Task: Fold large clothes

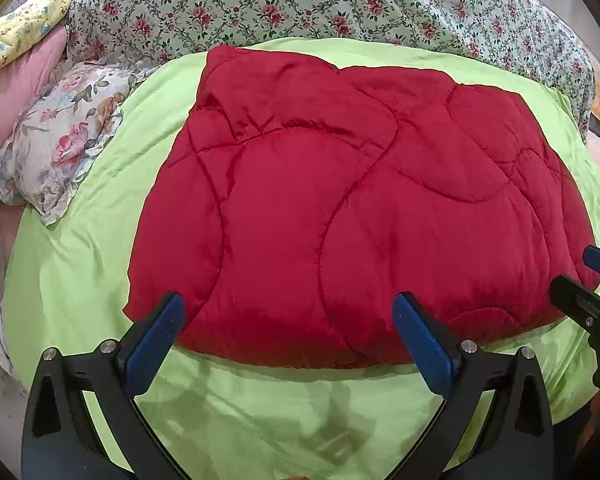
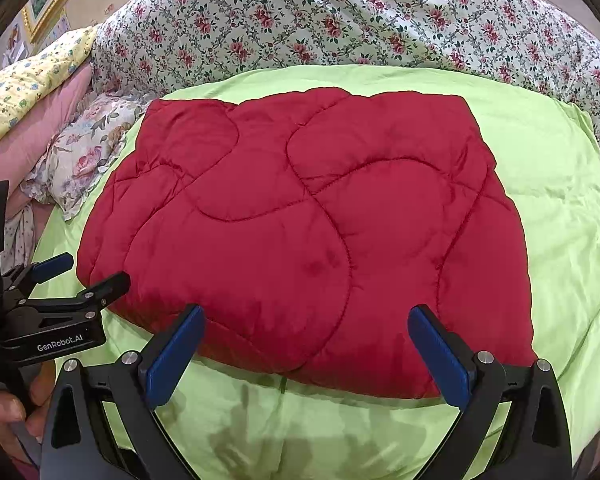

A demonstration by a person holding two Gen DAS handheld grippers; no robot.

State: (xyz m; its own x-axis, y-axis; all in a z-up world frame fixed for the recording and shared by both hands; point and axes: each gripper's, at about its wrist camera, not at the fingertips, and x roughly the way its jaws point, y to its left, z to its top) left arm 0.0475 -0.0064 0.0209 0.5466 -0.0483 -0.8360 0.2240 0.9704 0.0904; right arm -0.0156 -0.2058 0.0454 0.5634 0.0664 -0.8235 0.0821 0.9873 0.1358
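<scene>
A red quilted garment (image 1: 340, 208) lies folded into a thick, roughly square pad on a lime-green sheet (image 1: 80, 272). It also shows in the right wrist view (image 2: 300, 232). My left gripper (image 1: 288, 308) is open and empty, its blue pads (image 1: 156, 340) just above the garment's near edge. My right gripper (image 2: 306, 320) is open and empty too, at the near edge further right. The left gripper shows at the left of the right wrist view (image 2: 82, 270), jaws apart. The right gripper's fingers show at the right edge of the left wrist view (image 1: 580, 276).
A rose-print floral cover (image 2: 340, 16) lies bunched behind the green sheet (image 2: 572, 240). A floral pillow (image 1: 60, 140), a pink cushion (image 1: 16, 92) and a yellow patterned cloth (image 1: 20, 32) lie at the left. A hand (image 2: 4, 408) holds the left gripper.
</scene>
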